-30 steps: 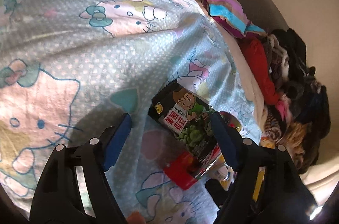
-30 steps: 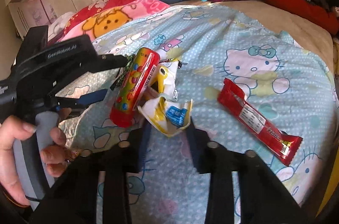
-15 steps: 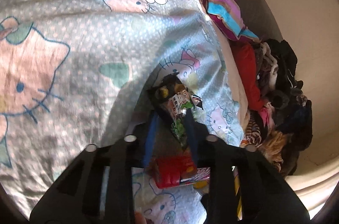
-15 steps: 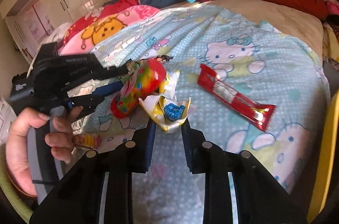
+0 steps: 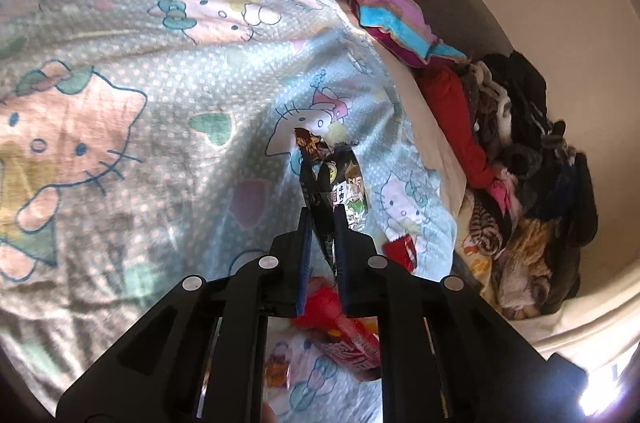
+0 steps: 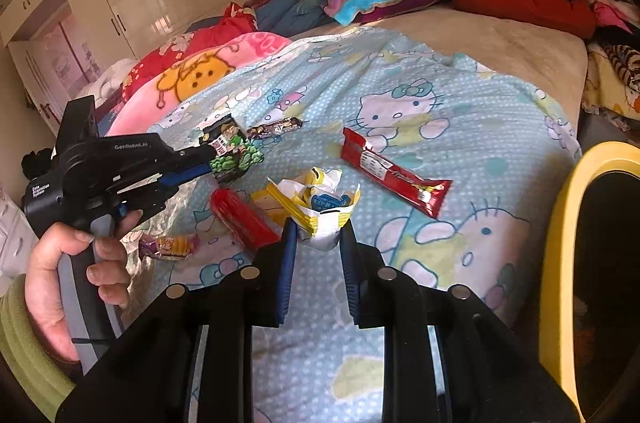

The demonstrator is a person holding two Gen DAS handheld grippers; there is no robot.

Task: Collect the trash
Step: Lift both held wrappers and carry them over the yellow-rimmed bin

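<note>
Our left claw (image 5: 323, 219) is clamped nearly closed, raised in our left hand (image 6: 76, 279); our right claw (image 6: 318, 235) grips too.

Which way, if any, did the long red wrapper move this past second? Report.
No. The long red wrapper still lies just below the same Hello Kitty face.

Pale-blue dotted cat-print blanket (image 6: 460, 91); red wrapper (image 6: 394, 171); yellow bin (image 6: 560, 223).
</note>
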